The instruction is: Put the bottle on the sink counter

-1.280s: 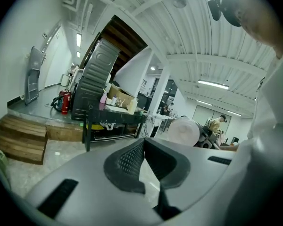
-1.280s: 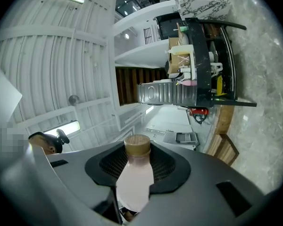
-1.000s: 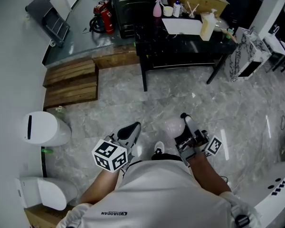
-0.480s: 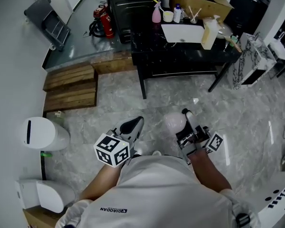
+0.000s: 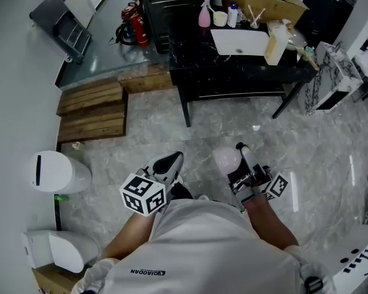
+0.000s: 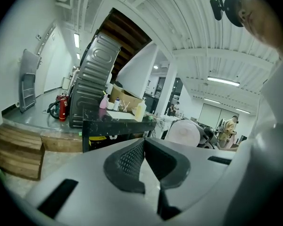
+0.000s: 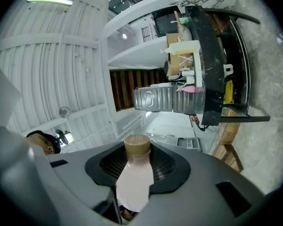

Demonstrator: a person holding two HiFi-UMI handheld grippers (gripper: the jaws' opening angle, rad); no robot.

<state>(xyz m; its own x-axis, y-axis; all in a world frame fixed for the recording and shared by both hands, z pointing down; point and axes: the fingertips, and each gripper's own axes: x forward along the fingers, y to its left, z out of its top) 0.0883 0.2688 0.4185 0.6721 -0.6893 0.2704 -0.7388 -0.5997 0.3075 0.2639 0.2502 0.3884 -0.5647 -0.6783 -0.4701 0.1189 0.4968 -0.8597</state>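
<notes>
Grey veined stone flooring [image 5: 306,133] with a glossy finish covers the room. At the far side stands the black sink counter [image 5: 245,66], a flat-topped stand on straight legs. It carries a rectangular white basin [image 5: 239,41], a pink spray bottle [image 5: 204,14] and a pale yellow, square-shouldered container [image 5: 275,35]. Slatted wooden steps [image 5: 92,109] lie to the left of the counter. A rounded white bin [image 5: 58,170] stands by the wall.

Right gripper [image 7: 137,149]: the jaws stand partly open and are clamped on the bottle [image 7: 133,178]. The mesh-textured black pads press against both sides of its upper part.

Bottle: smooth pale pink body, tapering to a short cylindrical tan cap [image 7: 137,144]. It is held above the floor directly in front of the person, well apart from the sink counter.

Left gripper [image 6: 142,142]: the mesh-textured black pads are closed tip to tip, with nothing between them.
</notes>
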